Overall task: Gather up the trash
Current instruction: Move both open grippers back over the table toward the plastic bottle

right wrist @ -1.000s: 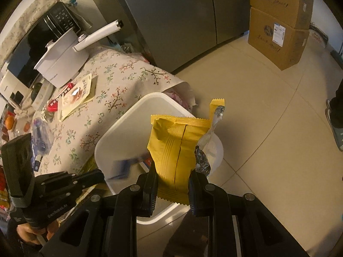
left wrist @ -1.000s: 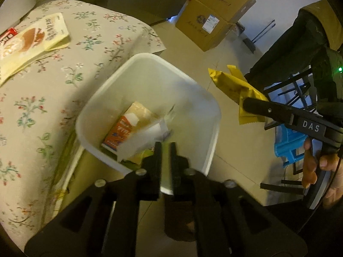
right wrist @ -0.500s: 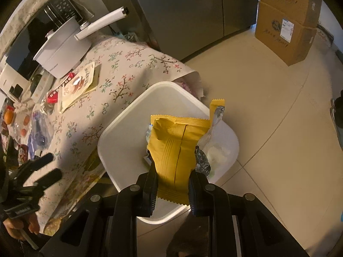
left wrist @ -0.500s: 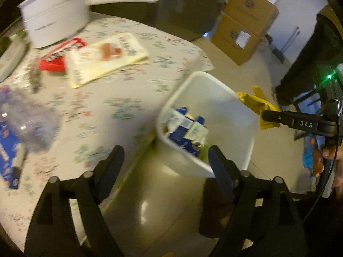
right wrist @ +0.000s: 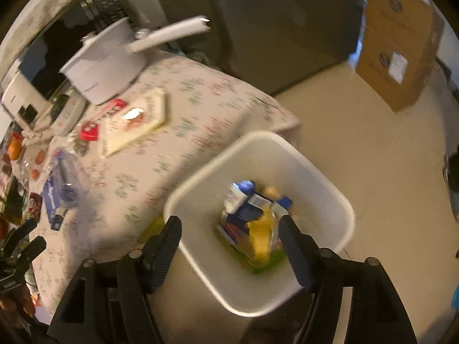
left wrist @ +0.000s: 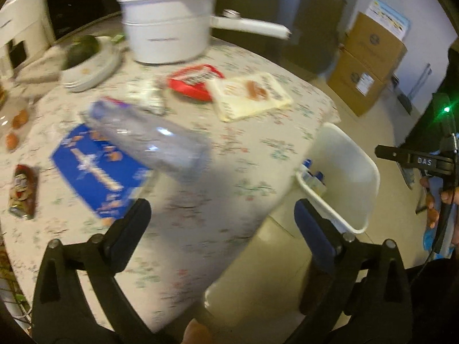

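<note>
We opened the right gripper [right wrist: 229, 243], and the yellow packet [right wrist: 259, 240] it had clamped dropped into the bin [right wrist: 338, 200] below its fingers. We swung the left gripper [left wrist: 219, 218], already spread wide, from over the bin to above the table [left wrist: 243, 132], facing the clear bottle [left wrist: 149, 140].

Probably home kitchen: pot [left wrist: 169, 25], floral tablecloth [left wrist: 258, 143].
</note>
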A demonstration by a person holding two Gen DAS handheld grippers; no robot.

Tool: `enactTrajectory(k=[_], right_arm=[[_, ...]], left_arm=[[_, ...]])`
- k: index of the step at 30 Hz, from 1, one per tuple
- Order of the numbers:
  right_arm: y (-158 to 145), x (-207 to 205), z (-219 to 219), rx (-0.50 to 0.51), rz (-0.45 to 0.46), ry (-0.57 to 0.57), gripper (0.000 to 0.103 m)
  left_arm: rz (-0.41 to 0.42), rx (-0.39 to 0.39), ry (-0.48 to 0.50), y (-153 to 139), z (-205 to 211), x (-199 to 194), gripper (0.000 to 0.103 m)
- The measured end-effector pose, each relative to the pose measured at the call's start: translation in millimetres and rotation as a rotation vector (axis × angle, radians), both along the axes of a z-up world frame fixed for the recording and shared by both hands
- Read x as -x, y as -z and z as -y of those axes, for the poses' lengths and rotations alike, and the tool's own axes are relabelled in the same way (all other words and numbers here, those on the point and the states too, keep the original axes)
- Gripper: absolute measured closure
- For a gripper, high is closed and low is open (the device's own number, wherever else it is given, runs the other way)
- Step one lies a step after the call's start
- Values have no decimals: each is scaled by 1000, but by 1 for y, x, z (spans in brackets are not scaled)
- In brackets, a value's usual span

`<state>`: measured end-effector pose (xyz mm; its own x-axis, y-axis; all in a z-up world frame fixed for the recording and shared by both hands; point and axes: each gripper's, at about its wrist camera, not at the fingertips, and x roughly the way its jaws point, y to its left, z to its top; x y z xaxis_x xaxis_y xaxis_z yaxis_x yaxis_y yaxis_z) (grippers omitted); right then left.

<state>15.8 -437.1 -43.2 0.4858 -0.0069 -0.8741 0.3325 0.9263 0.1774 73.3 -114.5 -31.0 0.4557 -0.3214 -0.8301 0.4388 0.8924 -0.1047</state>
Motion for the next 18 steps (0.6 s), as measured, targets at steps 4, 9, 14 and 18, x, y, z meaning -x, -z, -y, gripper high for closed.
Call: enactTrajectory(k=[4, 9, 14, 18], right_arm=[[-16, -20, -44, 47, 43, -78, 19], [-26, -45, -101, 50, 85, -170, 18], [-24, -68, -151, 42, 96, -244, 18], [-18, -87, -183, 29, 83, -282, 18]], left_arm=[[23, 4, -85, -5, -45, -6, 1], [42, -9, -193, -6, -104, -15, 1], [42, -27, -314, 0, -160, -33, 1], [23, -76, -405, 15, -197, -61, 1]])
